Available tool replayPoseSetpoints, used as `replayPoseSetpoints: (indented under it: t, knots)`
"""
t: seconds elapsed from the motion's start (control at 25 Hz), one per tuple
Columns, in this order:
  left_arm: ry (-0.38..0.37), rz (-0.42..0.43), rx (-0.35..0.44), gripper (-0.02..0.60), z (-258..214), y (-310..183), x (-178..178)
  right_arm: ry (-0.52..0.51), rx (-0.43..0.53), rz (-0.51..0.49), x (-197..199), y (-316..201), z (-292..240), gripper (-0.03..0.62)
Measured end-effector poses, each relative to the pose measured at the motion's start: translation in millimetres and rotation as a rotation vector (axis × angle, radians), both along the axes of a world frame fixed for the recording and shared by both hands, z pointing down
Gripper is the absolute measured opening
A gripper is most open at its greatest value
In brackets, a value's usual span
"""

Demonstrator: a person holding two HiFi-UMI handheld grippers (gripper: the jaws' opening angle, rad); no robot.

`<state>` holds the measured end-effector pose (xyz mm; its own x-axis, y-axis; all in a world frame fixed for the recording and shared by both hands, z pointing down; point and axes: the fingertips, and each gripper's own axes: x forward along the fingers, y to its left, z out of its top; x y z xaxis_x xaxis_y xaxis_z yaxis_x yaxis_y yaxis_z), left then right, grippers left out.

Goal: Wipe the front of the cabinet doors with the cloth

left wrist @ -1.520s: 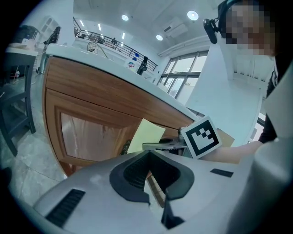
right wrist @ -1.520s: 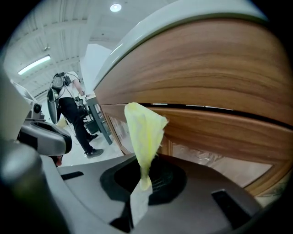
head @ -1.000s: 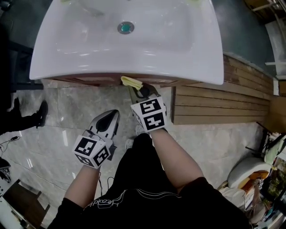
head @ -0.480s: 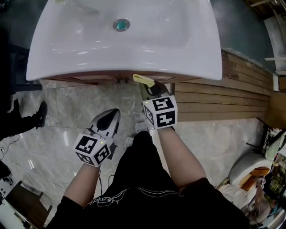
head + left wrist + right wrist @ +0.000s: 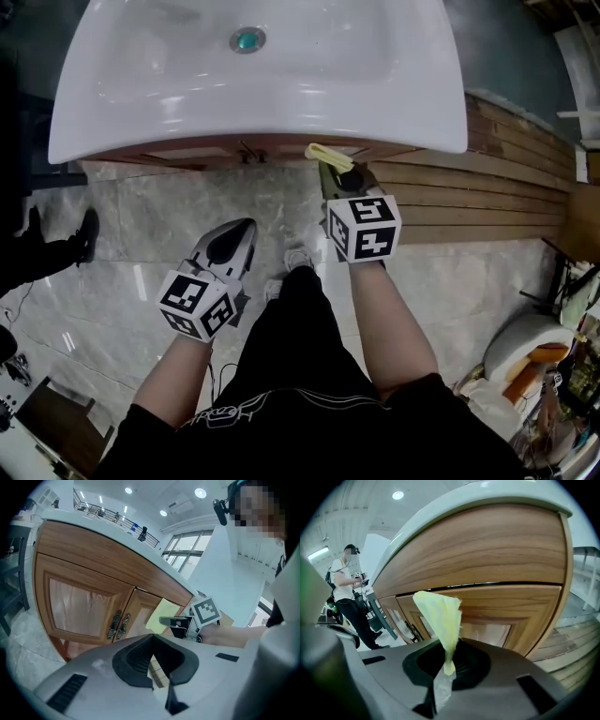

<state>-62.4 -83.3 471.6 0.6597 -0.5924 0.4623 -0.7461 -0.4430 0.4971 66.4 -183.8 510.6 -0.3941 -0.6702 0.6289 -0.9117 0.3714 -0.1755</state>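
The cloth (image 5: 440, 618) is a thin yellow rag, pinched by one bunched end in the right tool (image 5: 445, 667), whose jaws are closed tight on it. The free part stands up from them as a crumpled fold. It sits high on the right-hand cabinet door (image 5: 506, 620), just under the overhanging front edge of the white basin (image 5: 262, 94). In the left gripper view it looks to lie flat against the wood, though I cannot be sure it actually touches. It should handle as something very light and limp, with no stiffness of its own. Any wiping pressure has to come from pushing the wad against the door with the jaw tips behind it, and a hard drag could pull the narrow pinched tail out of the jaws. A grip deeper in the bundle, with more layers between the pads, would probably hold better. The door front has a raised frame round a sunken panel, so a soft cloth ought to follow the steps, but it may skip the inner corners. The left-hand door (image 5: 77, 606) and the pair of dark ornate handles (image 5: 117, 623) where the doors meet lie off to the side. The left tool (image 5: 157, 663) is held back over the marble floor (image 5: 150, 225), well apart from the cabinet. Its jaws are drawn together with only a thin slit between them, and they hold nothing.
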Motion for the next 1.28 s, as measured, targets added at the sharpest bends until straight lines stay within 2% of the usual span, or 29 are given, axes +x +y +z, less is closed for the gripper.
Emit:
replayPoseSetpoints:
  t: [0.72,1.04,1.28]
  knots:
    - [0.007,0.094,-0.014,0.006,6,6,45,0.027,0.023,0.169,95,3,-5,0.040]
    - [0.005,0.135,-0.018,0.006,12,9,54,0.022,0.006,0.255,133,16,4,0.040]
    - [0.002,0.125,-0.029,0.006,17,12,50,-0.020,-0.005,0.330,155,20,4,0.040]
